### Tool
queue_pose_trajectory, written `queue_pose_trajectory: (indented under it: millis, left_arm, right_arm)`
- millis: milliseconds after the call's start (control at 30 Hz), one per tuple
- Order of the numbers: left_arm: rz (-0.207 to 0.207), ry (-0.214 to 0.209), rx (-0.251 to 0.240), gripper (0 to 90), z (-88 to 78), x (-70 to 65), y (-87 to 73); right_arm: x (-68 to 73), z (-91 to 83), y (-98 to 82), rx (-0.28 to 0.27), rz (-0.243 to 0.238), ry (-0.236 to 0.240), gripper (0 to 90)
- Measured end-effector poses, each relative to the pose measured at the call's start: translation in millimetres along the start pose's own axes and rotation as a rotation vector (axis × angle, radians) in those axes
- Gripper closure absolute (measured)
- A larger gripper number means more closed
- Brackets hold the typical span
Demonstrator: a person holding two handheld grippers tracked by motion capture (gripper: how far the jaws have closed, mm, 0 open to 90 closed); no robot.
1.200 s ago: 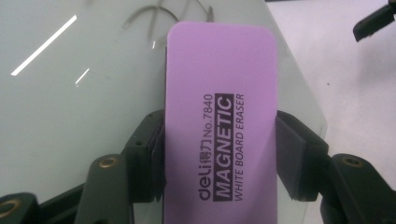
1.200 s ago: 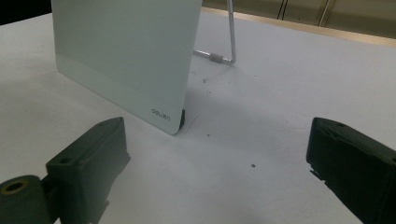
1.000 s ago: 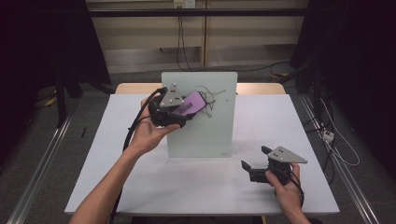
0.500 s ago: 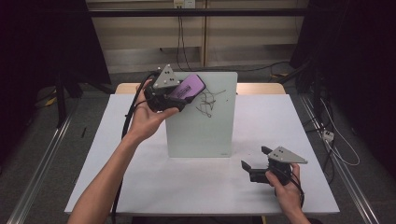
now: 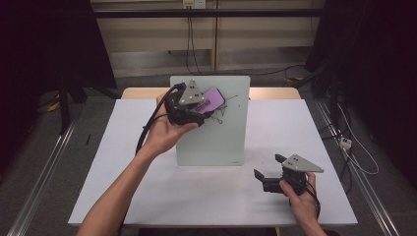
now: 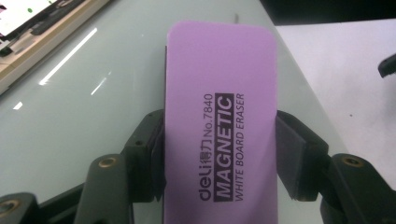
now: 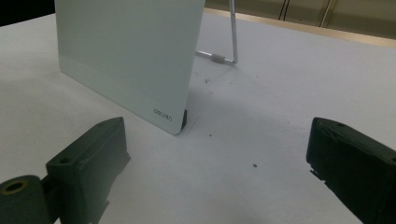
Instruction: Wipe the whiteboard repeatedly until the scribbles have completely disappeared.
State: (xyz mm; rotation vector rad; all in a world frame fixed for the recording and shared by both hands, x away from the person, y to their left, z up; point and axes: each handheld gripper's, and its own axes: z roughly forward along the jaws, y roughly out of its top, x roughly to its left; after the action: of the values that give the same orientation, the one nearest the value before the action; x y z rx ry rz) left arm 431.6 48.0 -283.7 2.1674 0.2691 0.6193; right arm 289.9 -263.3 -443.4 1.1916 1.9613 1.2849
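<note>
Purple eraser (image 6: 219,126) with black lettering, left jaws clamped on it, right jaws apart

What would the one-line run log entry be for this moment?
left gripper: shut on purple eraser | eraser at whiteboard scribble | right gripper: open, on table

The purple eraser (image 6: 219,126) says "deli", "No.7840", "MAGNETIC" and "WHITE BOARD ERASER" in the middle of the frame. The white board (image 7: 135,51) has a small "deli" in its bottom corner.
</note>
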Motion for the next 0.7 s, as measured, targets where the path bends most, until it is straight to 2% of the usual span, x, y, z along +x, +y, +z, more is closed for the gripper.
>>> queue_pose_trajectory:
  millis: [300, 567, 700]
  left_arm:
    - [0.046, -0.039, 0.036, 41.1, 16.9, -21.8, -6.4]
    - [0.085, -0.105, 0.09, 41.1, 39.0, -51.5, -19.4]
    - [0.109, -0.114, 0.111, 41.1, 44.5, -59.8, -22.8]
  right_arm:
    - [-0.1, -0.8, 0.1, -0.007, -0.005, 0.007, 5.0]
    - [-0.2, -1.5, 0.0, -0.006, -0.005, 0.006, 5.0]
    - [-0.4, -1.7, -0.1, -0.006, -0.007, 0.004, 5.0]
